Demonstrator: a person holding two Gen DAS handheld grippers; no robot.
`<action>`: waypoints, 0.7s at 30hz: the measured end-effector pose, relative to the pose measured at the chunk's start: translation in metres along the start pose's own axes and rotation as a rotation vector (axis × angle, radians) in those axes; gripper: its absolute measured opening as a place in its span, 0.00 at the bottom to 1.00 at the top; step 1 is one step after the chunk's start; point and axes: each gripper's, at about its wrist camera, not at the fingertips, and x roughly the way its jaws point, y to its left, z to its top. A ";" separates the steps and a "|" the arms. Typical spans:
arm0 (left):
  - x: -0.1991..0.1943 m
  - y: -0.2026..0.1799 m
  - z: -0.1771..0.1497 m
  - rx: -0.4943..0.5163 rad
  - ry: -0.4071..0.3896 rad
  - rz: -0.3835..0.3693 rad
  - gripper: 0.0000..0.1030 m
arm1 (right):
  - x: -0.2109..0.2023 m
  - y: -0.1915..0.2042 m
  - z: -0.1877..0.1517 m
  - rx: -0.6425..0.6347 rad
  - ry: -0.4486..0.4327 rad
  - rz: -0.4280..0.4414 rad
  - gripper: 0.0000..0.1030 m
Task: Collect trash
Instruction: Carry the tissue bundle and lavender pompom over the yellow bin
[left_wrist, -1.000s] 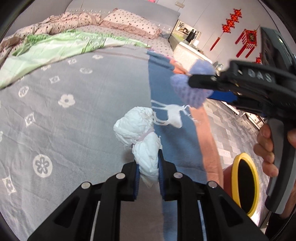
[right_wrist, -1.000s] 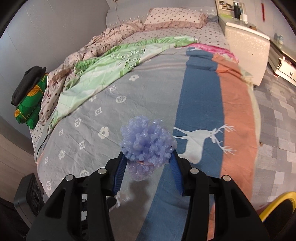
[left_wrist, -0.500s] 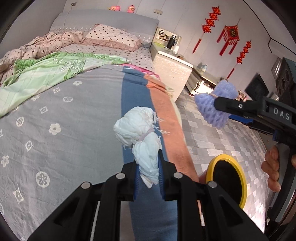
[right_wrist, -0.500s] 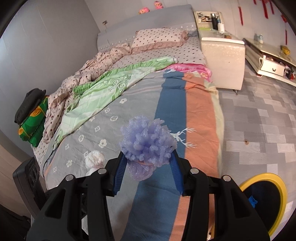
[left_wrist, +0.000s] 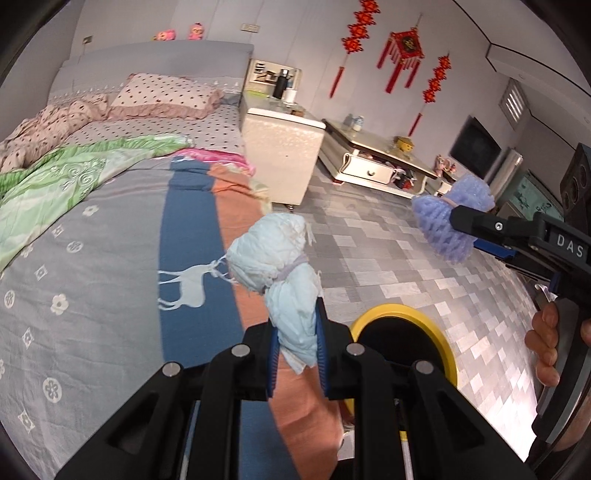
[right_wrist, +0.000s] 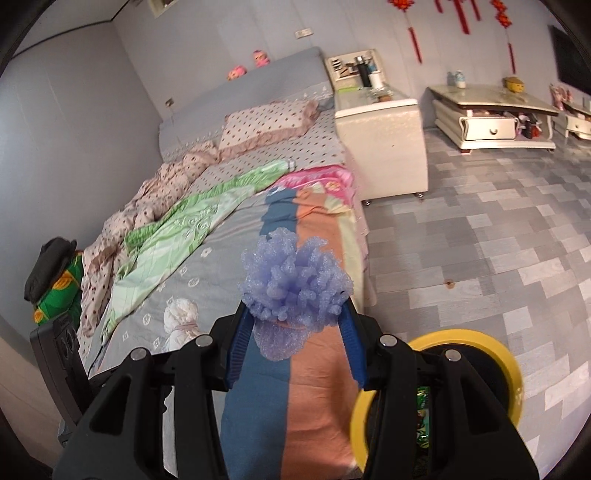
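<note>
My left gripper (left_wrist: 297, 345) is shut on a pale blue crumpled paper wad (left_wrist: 282, 269) tied with a band, held above the bed's edge. My right gripper (right_wrist: 295, 332) is shut on a purple foam net (right_wrist: 293, 291); that net also shows in the left wrist view (left_wrist: 448, 225), off to the right over the floor. A yellow-rimmed black bin stands on the floor beside the bed, just right of and below my left gripper (left_wrist: 439, 332) and at the lower right in the right wrist view (right_wrist: 491, 347). The wad also shows in the right wrist view (right_wrist: 181, 317).
The bed (left_wrist: 92, 258) with a grey, blue and orange cover fills the left. A white bedside cabinet (left_wrist: 284, 147) and a low TV stand (left_wrist: 373, 162) stand on the grey tiled floor (left_wrist: 388, 240). Folded clothes (right_wrist: 51, 280) lie at the bed's far side.
Both grippers have swung right, away from over the bed toward the floor, each holding its item. The yellow-rimmed bin has come closer and nearer the middle of both views.
</note>
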 end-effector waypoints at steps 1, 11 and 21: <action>0.001 -0.006 0.001 0.008 0.001 -0.006 0.15 | -0.008 -0.010 0.001 0.010 -0.010 -0.007 0.42; 0.025 -0.073 -0.004 0.106 0.042 -0.067 0.15 | -0.064 -0.102 -0.012 0.083 -0.040 -0.088 0.42; 0.073 -0.116 -0.037 0.161 0.138 -0.113 0.15 | -0.036 -0.153 -0.056 0.167 0.029 -0.125 0.43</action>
